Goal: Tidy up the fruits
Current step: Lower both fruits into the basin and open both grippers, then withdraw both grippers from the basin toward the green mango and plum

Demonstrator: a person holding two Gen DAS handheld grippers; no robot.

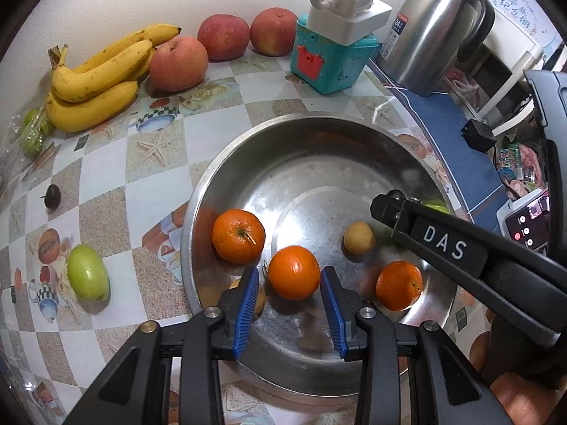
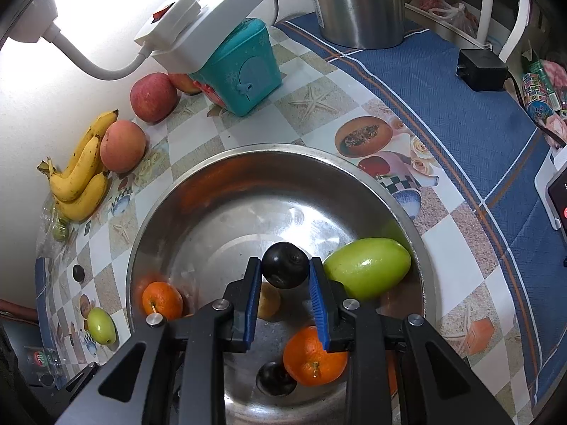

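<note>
Gathering loose fruit into the round stainless-steel bowl (image 1: 198, 212) looks like the step in hand. The left gripper (image 1: 291, 283) hangs with its jaws narrowly parted either side of a round orange tangerine (image 1: 293, 272) on the bowl's floor, apparently not pressing it. The right gripper (image 2: 284, 276) pinches a small dark round plum (image 2: 284, 265) above the bowl; releasing it seems next.

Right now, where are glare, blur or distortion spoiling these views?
Left wrist view: fisheye bends the table edges; the steel basin floor mirrors smeared highlights; fruit stays sharp. Right wrist view: the wall upper left is blown out white; the small orange at the basin's left wall looks smeared by its reflection.
</note>
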